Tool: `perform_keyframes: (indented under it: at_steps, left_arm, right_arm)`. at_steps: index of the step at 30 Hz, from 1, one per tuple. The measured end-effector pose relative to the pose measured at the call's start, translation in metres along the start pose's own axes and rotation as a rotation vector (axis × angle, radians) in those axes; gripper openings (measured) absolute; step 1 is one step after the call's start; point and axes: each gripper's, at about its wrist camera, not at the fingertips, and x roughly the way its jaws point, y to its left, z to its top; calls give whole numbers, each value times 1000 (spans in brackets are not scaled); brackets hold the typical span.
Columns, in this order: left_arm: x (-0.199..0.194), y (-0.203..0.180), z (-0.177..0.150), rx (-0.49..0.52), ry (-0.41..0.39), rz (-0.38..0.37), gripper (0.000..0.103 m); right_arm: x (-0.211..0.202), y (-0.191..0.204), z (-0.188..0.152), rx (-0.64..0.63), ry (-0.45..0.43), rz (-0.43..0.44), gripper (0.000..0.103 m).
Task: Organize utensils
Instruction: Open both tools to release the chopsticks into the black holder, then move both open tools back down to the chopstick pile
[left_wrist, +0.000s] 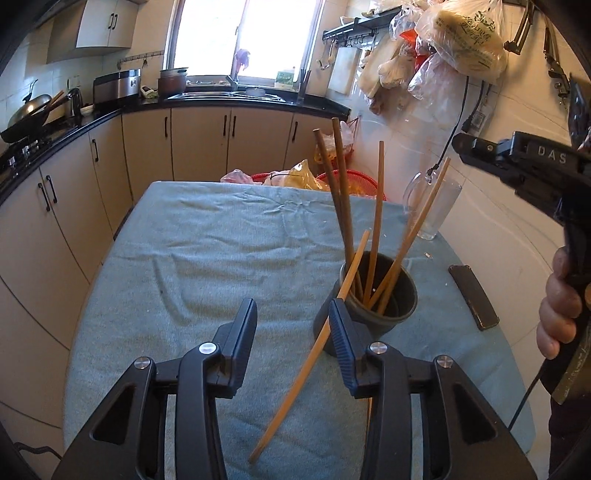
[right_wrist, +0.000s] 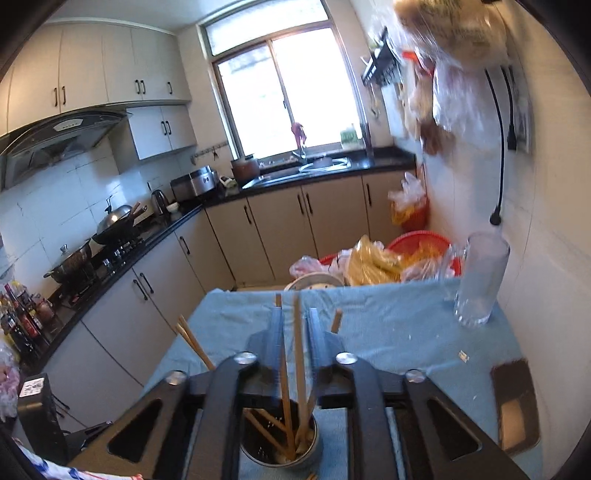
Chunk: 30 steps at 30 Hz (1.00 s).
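The left gripper (left_wrist: 293, 325) is held spread, a loose chopstick (left_wrist: 314, 345) leaning free against its right finger, evidently just let go short of the holder (left_wrist: 384, 295). The right gripper (right_wrist: 295, 325) is parted above the holder (right_wrist: 280, 443), straddling upright chopsticks (right_wrist: 299, 365) without pinching. "DAS" is legible on its body.

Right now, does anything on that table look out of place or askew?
Yes. One chopstick is not in the dark cup with the others: it leans against the cup's outside, its lower end on the blue cloth, passing beside a finger of the left gripper, whose fingers stand apart. The other chopsticks stand inside, splayed at different angles.
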Motion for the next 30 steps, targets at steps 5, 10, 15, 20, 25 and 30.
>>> perform_keyframes:
  at_steps: [5,10,15,20,25,30]
  left_arm:
    - [-15,9,-12,-43,7,-7,39]
    - [-37,14,-44,-61,16,26,43]
    - [-51,15,-90,-91,68,62,43]
    - [-62,5,-126,-86,79,89,43]
    - [-61,-7,-137,-51,81,122,43]
    - [-58,-10,-144,-70,105,91,43]
  right_arm:
    - [-19,-8,-18,-22,5,-22,44]
    - [-35,-25,-87,-3,130,-11,59]
    - [-29,-32,-169,31,326,27,59]
    - [-36,-14,-213,20,389,71,59]
    - [-44,18,-236,-92,370,33,57]
    - [-44,33,-251,-198,376,-49,54]
